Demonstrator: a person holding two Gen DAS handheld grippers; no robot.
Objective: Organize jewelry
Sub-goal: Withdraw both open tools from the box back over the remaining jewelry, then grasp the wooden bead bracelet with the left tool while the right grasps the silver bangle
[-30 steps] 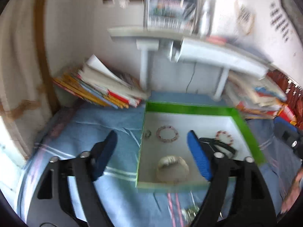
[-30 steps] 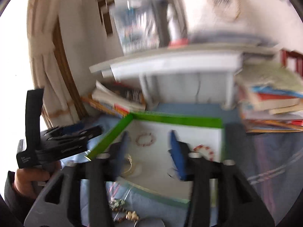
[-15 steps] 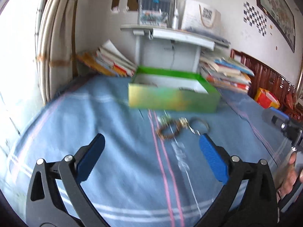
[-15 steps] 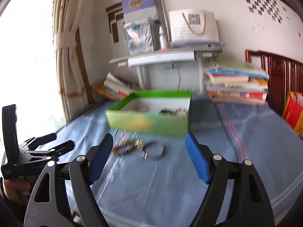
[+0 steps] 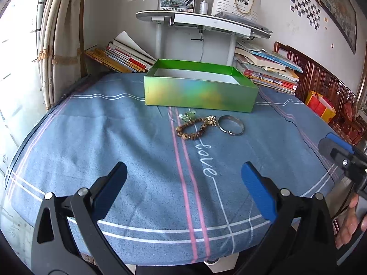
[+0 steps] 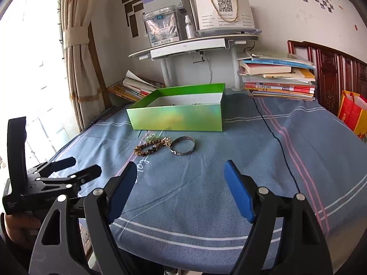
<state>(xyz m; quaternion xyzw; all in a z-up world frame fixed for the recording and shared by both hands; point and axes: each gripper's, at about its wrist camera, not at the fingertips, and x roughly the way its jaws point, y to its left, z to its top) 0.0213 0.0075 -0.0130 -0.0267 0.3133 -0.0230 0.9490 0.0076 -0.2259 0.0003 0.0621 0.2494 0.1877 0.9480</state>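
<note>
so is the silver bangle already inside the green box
No, the silver bangle lies on the blue cloth in front of the green box, beside the brown bead bracelet.

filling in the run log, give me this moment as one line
left gripper: open, empty | right gripper: open, empty | bead bracelet, silver bangle: on cloth before green box

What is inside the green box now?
The green box shows mostly its white inner wall. In the right wrist view, small dark shapes peek above the front wall; what they are cannot be told. The front wall hides the floor and anything lying there.
</note>
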